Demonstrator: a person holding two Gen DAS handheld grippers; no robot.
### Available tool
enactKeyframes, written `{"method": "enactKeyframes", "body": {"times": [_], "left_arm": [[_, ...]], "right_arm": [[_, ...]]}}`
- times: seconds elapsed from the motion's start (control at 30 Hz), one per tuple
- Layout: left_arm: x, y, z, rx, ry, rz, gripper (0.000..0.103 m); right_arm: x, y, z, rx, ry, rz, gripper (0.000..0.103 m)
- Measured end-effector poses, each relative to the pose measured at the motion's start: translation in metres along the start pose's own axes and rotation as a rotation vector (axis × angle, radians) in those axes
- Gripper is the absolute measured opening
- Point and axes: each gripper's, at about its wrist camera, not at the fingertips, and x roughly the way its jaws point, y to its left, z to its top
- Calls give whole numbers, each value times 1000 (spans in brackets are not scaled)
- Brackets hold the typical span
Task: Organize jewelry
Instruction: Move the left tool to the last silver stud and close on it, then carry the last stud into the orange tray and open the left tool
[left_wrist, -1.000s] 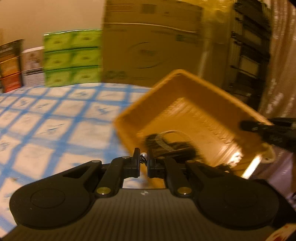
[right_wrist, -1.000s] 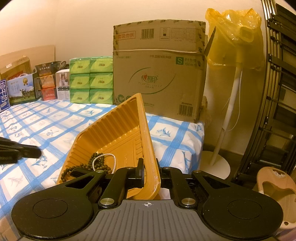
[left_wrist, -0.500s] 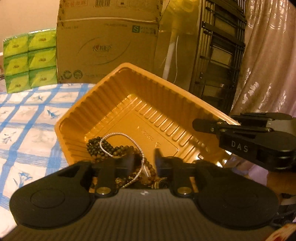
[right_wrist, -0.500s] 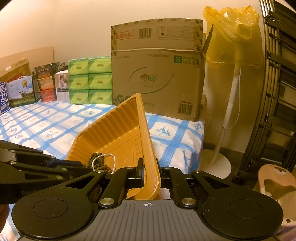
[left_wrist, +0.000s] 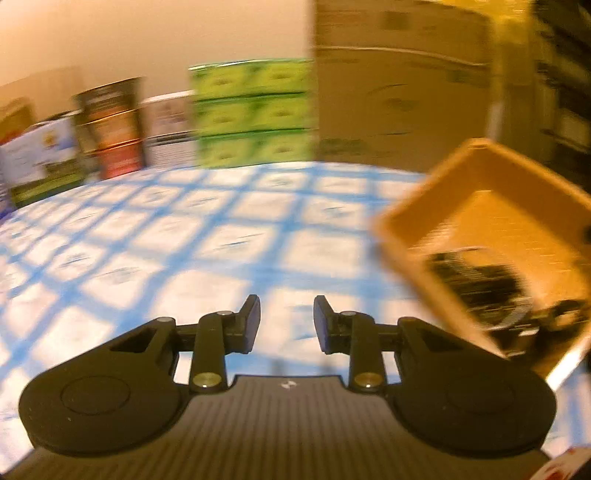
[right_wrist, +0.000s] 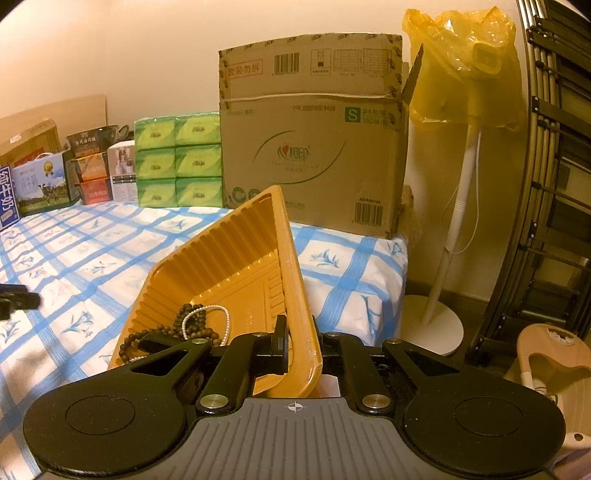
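While the right gripper (right_wrist: 301, 345) clamps the orange tray's (right_wrist: 236, 258) rim, tilting it, the left gripper (left_wrist: 286, 321) gapes empty beside it; bead bracelets (right_wrist: 192, 325) pooled at the low corner could spill out.

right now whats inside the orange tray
In the tray, held tilted by the right claw, lie dark bead strands and a white pearl strand, bunched in its low corner. That claw's black frame covers their lower part, so anything more there is hidden.
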Motion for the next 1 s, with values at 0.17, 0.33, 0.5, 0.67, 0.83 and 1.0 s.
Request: {"method": "enactKeyframes", "body": {"times": [0.17,0.33,0.5,0.67,0.83,1.0], "left_arm": [[21,55,-11,-7,41,143,28],[43,84,-22,-15,79,184,28],[62,90,-28,-1,106,164,27],[70,88,-31,10,121,152,11],[66,82,-31,16,118,146,7],[45,63,-23,-13,95,82,7]], "right_arm": [[1,0,0,-1,1,-1,8],[3,-2,0,-1,7,-3,7],[5,-2,-2,-2,9,-7,7],[5,-2,-3,-3,12,-8,7],[5,-3,-3,0,12,-6,7],[6,-5,-3,6,12,-1,7]]}}
